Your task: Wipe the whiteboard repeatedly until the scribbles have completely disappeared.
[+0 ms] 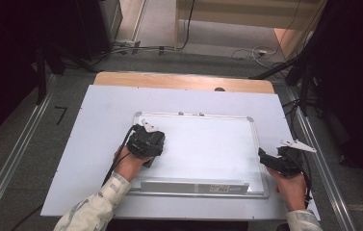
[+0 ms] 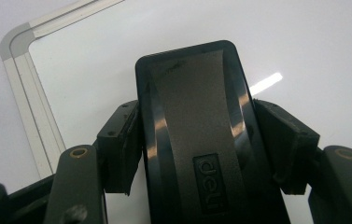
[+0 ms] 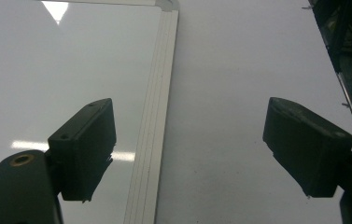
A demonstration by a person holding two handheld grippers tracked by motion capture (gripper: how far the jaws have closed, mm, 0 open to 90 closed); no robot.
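At the near edge of the worktop (image 1: 73,144), the whiteboard (image 1: 208,144) is lying flat, its metal tray strip (image 1: 193,185) closest to the person. The right gripper (image 1: 271,160) is hovering over the board's right frame edge with its jaws standing wide apart, nothing between them. Farther in, the left gripper (image 1: 154,144) is clamping a black eraser (image 2: 197,135) by its long sides, and the eraser is sitting over the board's left part, near the upper-left corner (image 2: 17,42).
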